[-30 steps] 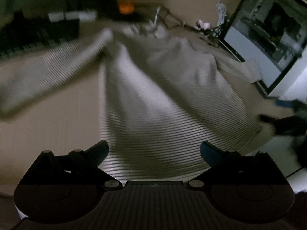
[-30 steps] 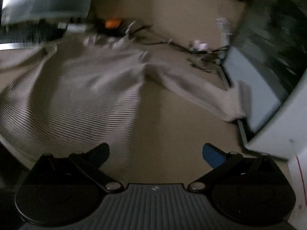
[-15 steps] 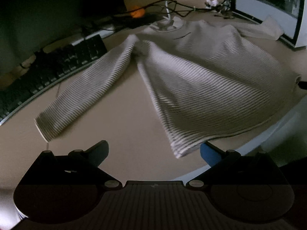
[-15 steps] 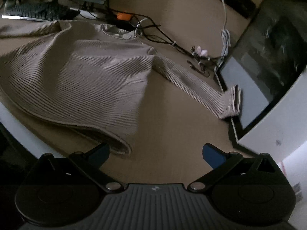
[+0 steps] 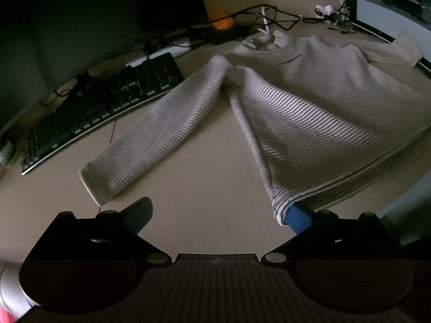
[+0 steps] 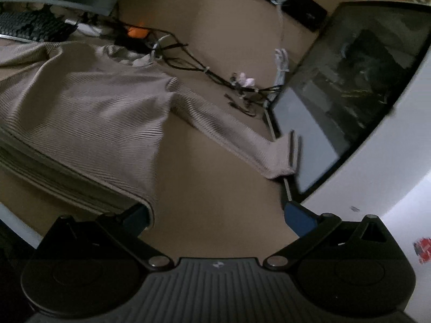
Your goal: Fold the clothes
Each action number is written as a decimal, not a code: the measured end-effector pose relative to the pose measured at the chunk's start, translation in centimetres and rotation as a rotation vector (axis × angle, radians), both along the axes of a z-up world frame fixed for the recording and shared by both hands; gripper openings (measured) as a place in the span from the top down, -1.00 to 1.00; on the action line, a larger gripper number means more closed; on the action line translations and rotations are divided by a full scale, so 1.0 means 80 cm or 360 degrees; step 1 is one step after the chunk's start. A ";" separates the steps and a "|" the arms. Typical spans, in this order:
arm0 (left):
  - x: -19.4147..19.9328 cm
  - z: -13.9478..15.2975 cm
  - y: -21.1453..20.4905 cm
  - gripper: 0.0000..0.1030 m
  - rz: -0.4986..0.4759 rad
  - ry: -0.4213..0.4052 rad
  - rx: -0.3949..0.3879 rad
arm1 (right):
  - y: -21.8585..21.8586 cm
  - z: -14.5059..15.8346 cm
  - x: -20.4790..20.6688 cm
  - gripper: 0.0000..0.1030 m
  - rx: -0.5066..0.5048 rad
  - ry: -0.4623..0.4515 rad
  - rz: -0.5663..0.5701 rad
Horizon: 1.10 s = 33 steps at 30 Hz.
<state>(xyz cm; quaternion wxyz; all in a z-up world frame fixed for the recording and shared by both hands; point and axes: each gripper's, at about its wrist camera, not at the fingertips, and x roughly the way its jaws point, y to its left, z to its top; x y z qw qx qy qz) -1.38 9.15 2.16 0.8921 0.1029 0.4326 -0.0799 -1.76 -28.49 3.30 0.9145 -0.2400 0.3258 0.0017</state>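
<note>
A beige striped long-sleeved sweater (image 5: 309, 102) lies spread flat on the tan desk, collar at the far side. It also shows in the right wrist view (image 6: 89, 113). My left gripper (image 5: 218, 212) is open, low over the desk at the sweater's bottom left hem corner; its right fingertip (image 5: 296, 216) sits at that corner, part under the cloth. The left sleeve (image 5: 150, 140) stretches toward me. My right gripper (image 6: 218, 212) is open at the bottom right hem corner; its left fingertip (image 6: 137, 215) touches the hem. The right sleeve (image 6: 237, 140) runs toward a monitor.
A black keyboard (image 5: 102, 107) lies left of the sleeve. Cables (image 5: 269, 18) and an orange object (image 5: 223, 23) sit behind the collar. A monitor (image 6: 350, 80) stands at the right, the sleeve cuff (image 6: 288, 156) against it. The desk edge (image 5: 404, 188) runs under the hem.
Both grippers have moved down and closer to the sweater's bottom hem; each now has one fingertip at a hem corner. The sweater lies as before.
</note>
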 end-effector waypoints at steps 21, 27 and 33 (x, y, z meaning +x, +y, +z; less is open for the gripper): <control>0.156 -0.002 -0.103 -1.00 0.0019 -0.0102 -0.0585 | 0.025 0.006 0.175 -1.00 0.1157 0.0355 0.0194; 0.175 -0.051 -0.090 -1.00 0.0213 -0.0009 -0.0507 | 0.039 -0.031 0.218 -1.00 0.1254 0.0494 0.0193; 0.153 -0.054 -0.086 -1.00 0.0187 0.0015 -0.0378 | 0.045 -0.058 0.222 -1.00 0.1323 0.0639 0.0166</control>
